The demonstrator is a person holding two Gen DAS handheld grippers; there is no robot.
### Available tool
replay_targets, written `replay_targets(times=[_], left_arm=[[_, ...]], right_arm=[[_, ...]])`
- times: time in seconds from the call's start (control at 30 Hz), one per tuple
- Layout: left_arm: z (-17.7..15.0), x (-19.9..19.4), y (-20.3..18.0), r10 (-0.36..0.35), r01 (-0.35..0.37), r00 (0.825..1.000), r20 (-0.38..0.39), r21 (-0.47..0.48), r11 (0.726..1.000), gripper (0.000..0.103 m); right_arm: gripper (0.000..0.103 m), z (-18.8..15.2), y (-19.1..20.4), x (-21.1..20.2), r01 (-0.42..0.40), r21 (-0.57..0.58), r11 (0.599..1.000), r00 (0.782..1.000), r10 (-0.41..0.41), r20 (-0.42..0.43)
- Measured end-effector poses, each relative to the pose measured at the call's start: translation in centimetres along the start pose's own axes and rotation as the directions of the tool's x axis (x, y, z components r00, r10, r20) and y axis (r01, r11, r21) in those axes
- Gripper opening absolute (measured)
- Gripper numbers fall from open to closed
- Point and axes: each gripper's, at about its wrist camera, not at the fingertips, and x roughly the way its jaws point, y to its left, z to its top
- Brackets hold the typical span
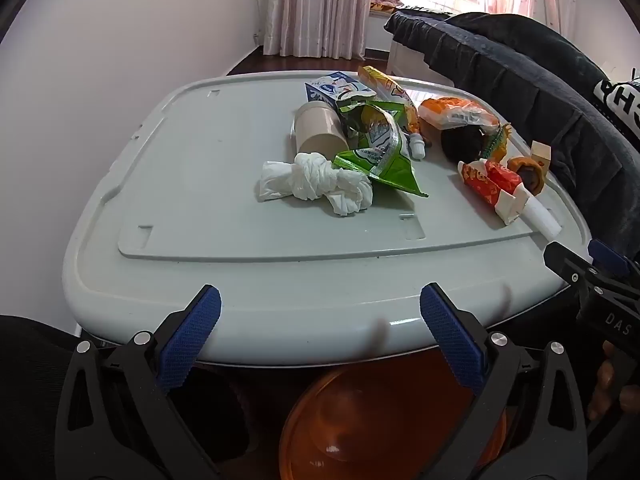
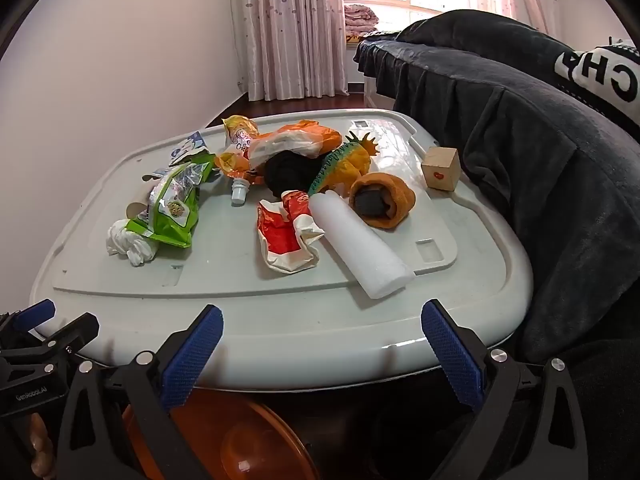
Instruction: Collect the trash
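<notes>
Left claw (image 1: pixel 320 332) and right claw (image 2: pixel 322 344): both spread wide, empty, at the surface (image 1: pixel 200 160) near edge. Trash: tissue wad (image 1: pixel 320 182), green wrapper (image 1: pixel 380 152), red wrapper (image 2: pixel 286 232) at 12 o'clock. Step: none collected yet; next, advance and close on one piece, likely for the orange basin (image 1: pixel 380 420) below.

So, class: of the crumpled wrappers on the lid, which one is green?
The green snack bag, lying beside the knotted white tissue. The others are orange-and-white or red-and-white.
</notes>
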Motion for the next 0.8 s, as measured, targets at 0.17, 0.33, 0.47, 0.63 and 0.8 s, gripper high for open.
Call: replay_targets(times=[0.17, 0.33, 0.47, 0.63, 0.8], left_arm=[[0.0, 0.3, -0.1, -0.010, 0.010, 1.000, -0.017, 0.003, 1.000, 0.097], [0.1, -0.4, -0.6, -0.021, 0.021, 1.000, -0.001, 0.032, 0.999, 0.097], [-0.2, -0.5, -1.0, -0.029, 0.027, 0.999, 0.021, 0.069, 0.997, 0.097], [-0.1, -0.3, -1.0, -0.044, 0.044, 0.999, 0.006, 0.059, 0.997, 0.097], [-0.1, 0.0, -0.4, -0.068, 0.068, 0.998, -0.012, 0.013, 0.998, 0.097]], right_arm=[[0.098, 0.0, 0.0, 0.0, 0.000, 0.001, 1.000, 1.000, 0.000, -0.003], [0.098, 0.0, 0.0, 0.0, 0.001, 0.000, 1.000, 1.000, -0.001, -0.003], [0.098, 0.0, 0.0, 0.1, 0.002, 0.000, 1.000, 1.000, -0.002, -0.002], [0.098, 0.0, 0.0, 0.1, 0.002, -0.001, 1.000, 1.000, -0.002, -0.003], [0.098, 0.0, 0.0, 0.2, 0.002, -0.001, 1.000, 1.000, -0.002, -0.003]])
